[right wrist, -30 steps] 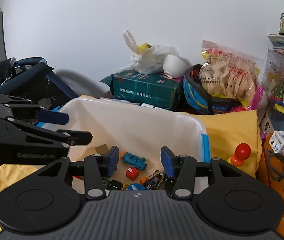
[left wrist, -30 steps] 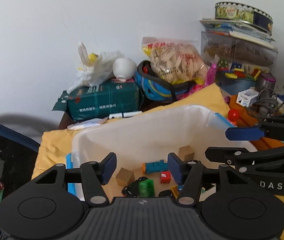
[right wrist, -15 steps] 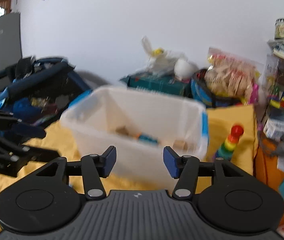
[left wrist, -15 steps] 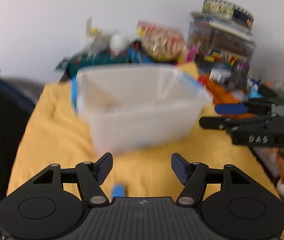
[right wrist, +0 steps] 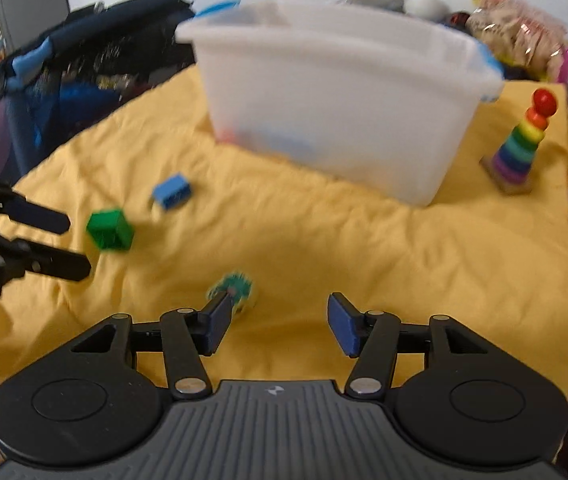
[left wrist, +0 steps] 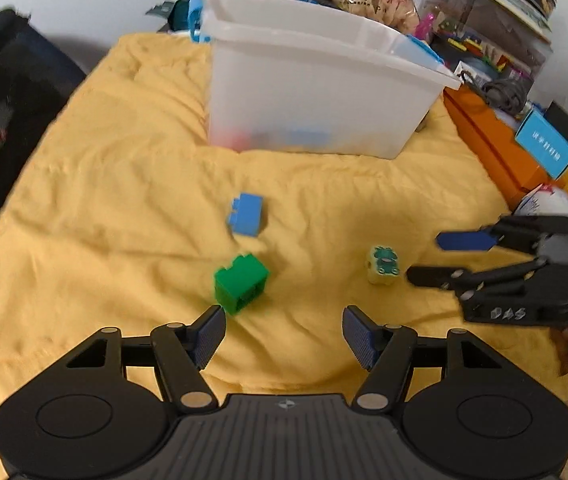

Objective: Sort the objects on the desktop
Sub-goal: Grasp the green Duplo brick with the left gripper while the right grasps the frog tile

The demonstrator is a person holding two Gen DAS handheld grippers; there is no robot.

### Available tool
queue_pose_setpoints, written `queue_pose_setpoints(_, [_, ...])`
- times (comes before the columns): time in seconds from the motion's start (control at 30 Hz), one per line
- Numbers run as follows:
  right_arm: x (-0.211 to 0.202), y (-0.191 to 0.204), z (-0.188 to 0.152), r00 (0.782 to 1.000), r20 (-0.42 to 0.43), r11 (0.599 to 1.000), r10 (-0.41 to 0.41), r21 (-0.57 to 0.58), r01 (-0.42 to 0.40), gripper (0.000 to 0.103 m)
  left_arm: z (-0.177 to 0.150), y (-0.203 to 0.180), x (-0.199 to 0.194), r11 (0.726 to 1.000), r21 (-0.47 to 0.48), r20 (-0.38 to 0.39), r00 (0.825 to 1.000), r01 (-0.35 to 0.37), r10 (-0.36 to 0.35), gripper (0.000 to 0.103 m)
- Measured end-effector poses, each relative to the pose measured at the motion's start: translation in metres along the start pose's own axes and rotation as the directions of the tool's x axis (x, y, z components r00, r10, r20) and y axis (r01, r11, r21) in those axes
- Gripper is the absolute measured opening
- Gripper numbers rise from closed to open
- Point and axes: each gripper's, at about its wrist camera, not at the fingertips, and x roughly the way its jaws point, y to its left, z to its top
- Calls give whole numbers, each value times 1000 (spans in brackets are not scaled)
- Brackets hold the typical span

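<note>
Green brick [left wrist: 240, 282]: loose on yellow cloth [left wrist: 124, 200], just ahead of left gripper [left wrist: 284, 330].
Left gripper: spread wide, empty; centre over brick before closing.
Right gripper [right wrist: 276, 326]: apart, empty, beside small toy [right wrist: 232, 287].

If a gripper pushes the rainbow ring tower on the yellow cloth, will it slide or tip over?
The rainbow ring tower probably tips: it is tall, and its base rests on soft yellow cloth. Its rings look stacked and might slip off.

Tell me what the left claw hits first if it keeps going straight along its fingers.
Probably the yellow cloth: the left claw is open and empty, and the green block sits just off its left finger, likely missed. Depth is uncertain.
</note>
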Motion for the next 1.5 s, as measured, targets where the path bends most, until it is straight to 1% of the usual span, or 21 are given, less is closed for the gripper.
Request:
queue_pose_setpoints(0.03, [2, 1, -2, 1000, -12, 1000, 4, -2, -5, 58, -2, 2, 1, 1000, -14, -7, 1000, 10, -10, 68])
queue_pose_setpoints(0.1, [4, 4, -5, 1000, -26, 1000, 12, -3, -12, 61, -7, 1, 1, 1000, -14, -15, 1000, -10, 9, 68])
queue_pose_setpoints(0.2, [12, 8, -12, 998, -68, 1000, -9, -9, 8, 62, -11, 0, 2, 999, 22, -11, 999, -46, 47, 68])
queue_pose_setpoints(0.27, [15, 6, -14, 996, -90, 1000, -13, 10, 14, 59, -13, 0, 1, 996, 55, -3, 998, -66, 67, 68])
queue_pose_setpoints(0.37, [11, 3, -10, 998, -58, 998, 34, 55, -30, 56, -12, 1, 2, 994, 78, 9, 997, -75, 75, 68])
queue_pose_setpoints(0.43, [10, 8, -4, 998, -30, 998, 48, 45, -46, 55, -7, 2, 2, 989, 104, 27, 994, -105, 102, 68])
queue_pose_setpoints(0.47, [12, 10, -1, 997, -32, 997, 63, 41, -62, 52, -5, 2, 2, 986, 116, 33, 993, -117, 114, 68])
queue_pose_setpoints(0.5, [15, 12, 2, 996, -34, 995, 83, 51, -81, 42, -1, 3, 1, 984, 127, 42, 992, -125, 120, 68])
queue_pose_setpoints(0.53, [17, 13, 5, 995, -36, 994, 91, 66, -88, 39, 2, 5, 1, 983, 140, 49, 992, -122, 116, 68])
queue_pose_setpoints(0.63, [25, 17, 11, 995, -53, 994, 82, 82, -78, 40, 12, 8, 4, 974, 177, 74, 989, -140, 129, 68])
queue_pose_setpoints(0.7, [31, 19, 10, 995, -76, 995, 60, 80, -54, 36, 18, 13, 12, 973, 194, 74, 991, -128, 116, 68])
queue_pose_setpoints(0.8, [31, 20, 5, 997, -71, 998, 37, 58, -33, 33, 21, 15, 27, 976, 204, 37, 997, -76, 70, 62])
queue_pose_setpoints(0.83, [28, 20, 5, 998, -66, 999, 22, 51, -19, 33, 21, 13, 29, 978, 202, 28, 998, -60, 56, 50])
queue_pose_setpoints(0.87, [24, 20, 4, 999, -54, 999, 3, 48, 0, 33, 19, 8, 30, 976, 212, 18, 999, -45, 42, 48])
queue_pose_setpoints(0.97, [14, 11, 2, 999, -38, 997, -36, 60, 38, 33, 7, -15, 29, 952, 304, 20, 999, -32, 27, 48])
queue_pose_setpoints(1.1, [10, -2, -8, 996, -59, 994, -71, 78, 75, 34, -21, -48, 19, 889, 455, 63, 998, -55, 30, 53])
queue_pose_setpoints(1.23, [6, -9, -22, 995, -73, 993, -71, 94, 78, 34, -34, -63, 7, 870, 492, 63, 997, -3, -32, 54])
queue_pose_setpoints(1.3, [4, -8, -26, 996, -62, 994, -67, 87, 72, 34, -34, -61, 2, 879, 477, 93, 996, -31, -16, 54])
queue_pose_setpoints(1.37, [3, -8, -26, 996, -62, 994, -64, 80, 69, 34, -27, -53, -1, 906, 420, 110, 994, -50, 3, 54])
queue_pose_setpoints(1.47, [0, -8, -26, 997, -46, 995, -58, 76, 61, 35, -16, -42, 4, 944, 326, 95, 995, -44, 14, 54])
queue_pose_setpoints(1.5, [-1, -7, -27, 997, -39, 995, -60, 77, 63, 38, -14, -40, 7, 950, 309, 90, 996, -46, 19, 54])
